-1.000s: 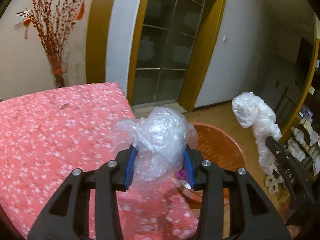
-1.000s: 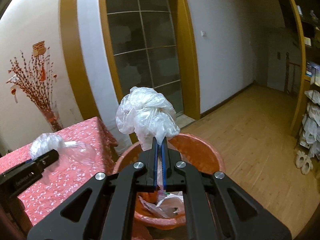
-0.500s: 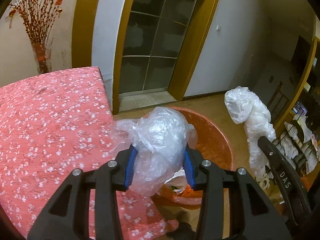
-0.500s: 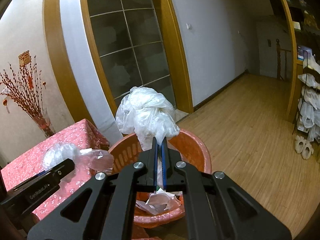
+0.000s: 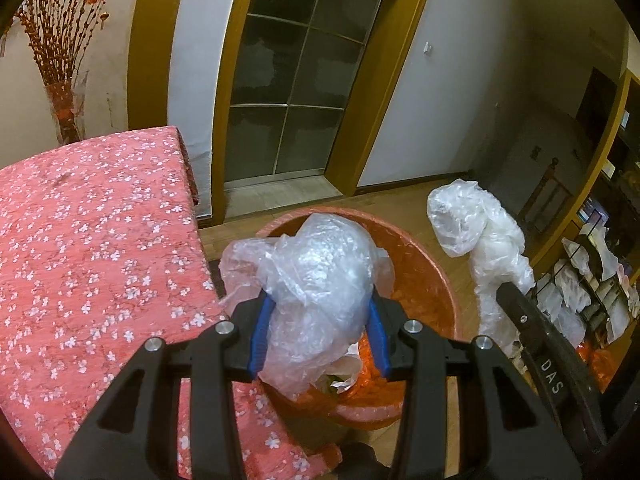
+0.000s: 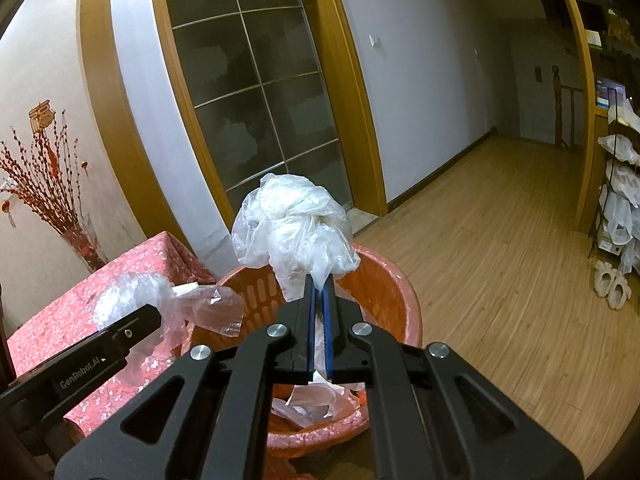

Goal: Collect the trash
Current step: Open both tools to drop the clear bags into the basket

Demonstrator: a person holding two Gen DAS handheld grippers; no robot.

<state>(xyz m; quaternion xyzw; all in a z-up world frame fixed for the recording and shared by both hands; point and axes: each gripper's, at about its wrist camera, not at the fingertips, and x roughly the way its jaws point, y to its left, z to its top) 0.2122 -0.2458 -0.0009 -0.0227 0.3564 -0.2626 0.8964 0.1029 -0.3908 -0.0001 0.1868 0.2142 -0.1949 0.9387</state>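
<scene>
My left gripper (image 5: 318,328) is shut on a crumpled wad of clear bubble wrap (image 5: 320,280) and holds it over the near rim of the orange trash basket (image 5: 432,280). My right gripper (image 6: 320,308) is shut on a crumpled white plastic bag (image 6: 294,226) and holds it above the same basket (image 6: 384,280), which has crumpled plastic inside. In the left wrist view the white bag (image 5: 476,232) hangs to the right of the basket. In the right wrist view the bubble wrap (image 6: 132,292) is at the left, beside the basket.
A table with a pink flowered cloth (image 5: 92,232) stands left of the basket. A vase of red branches (image 5: 64,76) is behind it by the wall. A glass door (image 6: 260,92) is behind the basket. Wooden floor (image 6: 500,260) and a rack with bags (image 6: 620,200) lie to the right.
Both grippers have moved from beside the table toward the basket, each with its plastic. The bubble wrap has passed the table edge and hangs over the basket.
</scene>
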